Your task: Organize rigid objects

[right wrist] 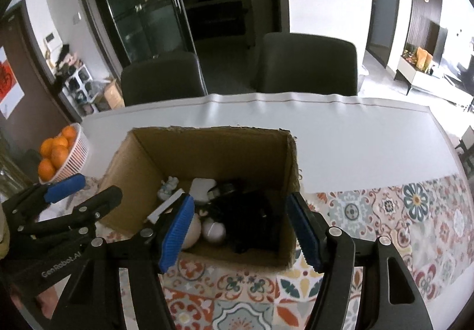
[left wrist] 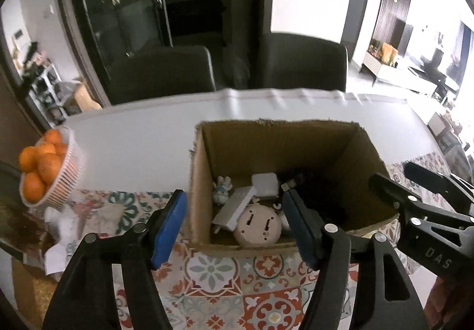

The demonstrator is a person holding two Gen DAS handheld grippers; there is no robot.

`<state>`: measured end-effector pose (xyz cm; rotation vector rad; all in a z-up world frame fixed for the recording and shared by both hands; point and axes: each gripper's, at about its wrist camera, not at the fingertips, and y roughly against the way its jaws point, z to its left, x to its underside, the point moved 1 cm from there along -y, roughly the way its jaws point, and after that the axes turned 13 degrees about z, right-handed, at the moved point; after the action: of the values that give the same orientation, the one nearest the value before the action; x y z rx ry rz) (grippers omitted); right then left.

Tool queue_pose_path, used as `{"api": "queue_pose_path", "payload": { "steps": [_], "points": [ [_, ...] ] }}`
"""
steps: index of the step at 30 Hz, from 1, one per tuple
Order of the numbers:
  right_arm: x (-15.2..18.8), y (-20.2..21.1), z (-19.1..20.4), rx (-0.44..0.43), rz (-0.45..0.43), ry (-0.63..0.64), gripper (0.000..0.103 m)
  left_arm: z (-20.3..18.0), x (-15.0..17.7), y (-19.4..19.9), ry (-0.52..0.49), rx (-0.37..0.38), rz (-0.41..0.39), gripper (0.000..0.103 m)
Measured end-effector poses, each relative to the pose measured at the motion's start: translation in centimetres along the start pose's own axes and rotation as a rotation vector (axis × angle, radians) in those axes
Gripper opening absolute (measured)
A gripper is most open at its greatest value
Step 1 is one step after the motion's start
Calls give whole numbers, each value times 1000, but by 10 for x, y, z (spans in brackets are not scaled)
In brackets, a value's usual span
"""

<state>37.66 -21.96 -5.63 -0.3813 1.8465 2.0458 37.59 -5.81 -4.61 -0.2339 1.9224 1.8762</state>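
An open cardboard box stands on the table. Inside lie a small white rabbit figure, a white adapter, a flat white block, a round beige piece, and a dark bundle. A grey ball shows in the right wrist view. My left gripper is open and empty above the box's near left edge. My right gripper is open and empty over the box's near right part. Each gripper shows beside the other: the right one, the left one.
A white basket of oranges stands at the left. A patterned cloth covers the near table; a plain white sheet covers the far part. Two dark chairs stand behind the table. Crumpled white paper lies left.
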Motion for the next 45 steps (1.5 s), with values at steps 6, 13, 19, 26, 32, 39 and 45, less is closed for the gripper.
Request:
{"api": "queue_pose_path", "payload": {
  "steps": [6,13,19,26,32,39,45],
  "points": [
    [23,38,3,34,-85,-12,77,-2,19,41,-14,-45,-101,80],
    [50,84,12,133,-216,5,90,2,43,81,17,-80,-209,91],
    [70,113,17,153,-284,1,98,1,65,113,27,-124,-299,100],
    [93,141,17,147,-333,-17,99,-2,93,141,52,-145,-363,103],
    [118,164,21,196,-387,-1,100,-6,116,157,73,-150,-395,103],
    [140,184,21,182,-421,3,100,-8,136,172,76,-136,-413,103],
    [153,196,24,180,-443,15,100,-9,147,181,79,-125,-423,103]
  ]
}}
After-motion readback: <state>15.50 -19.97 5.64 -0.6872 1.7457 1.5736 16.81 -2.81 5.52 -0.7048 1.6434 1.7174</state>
